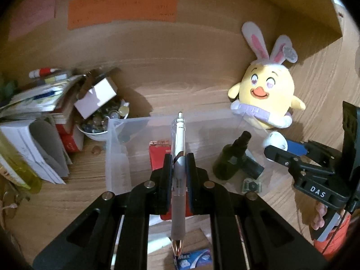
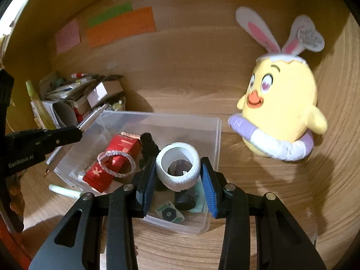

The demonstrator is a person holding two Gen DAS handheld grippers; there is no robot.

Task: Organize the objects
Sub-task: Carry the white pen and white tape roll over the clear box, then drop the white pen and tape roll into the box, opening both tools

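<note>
My left gripper (image 1: 179, 168) is shut on a white pen (image 1: 179, 139), which points up over the near wall of a clear plastic bin (image 1: 117, 135). My right gripper (image 2: 177, 175) is shut on a white roll of tape (image 2: 178, 168), held above the same bin (image 2: 213, 139). Inside the bin lie a red box (image 2: 117, 155), a white cord loop (image 2: 118, 164), a dark bottle (image 1: 231, 155) and a small green packet (image 2: 168, 212). In the left wrist view the right gripper (image 1: 279, 150) shows at the right with the tape (image 1: 275, 140); in the right wrist view the left gripper (image 2: 79, 131) and pen (image 2: 92, 118) show at the left.
A yellow chick plush with bunny ears (image 1: 267, 92) leans against the wooden wall to the bin's right. Stacked books and papers (image 1: 38, 121) and a bowl of small items (image 1: 101, 121) crowd the left. Coloured notes (image 1: 121, 9) hang on the back wall. A pale stick (image 2: 64, 191) lies beside the bin.
</note>
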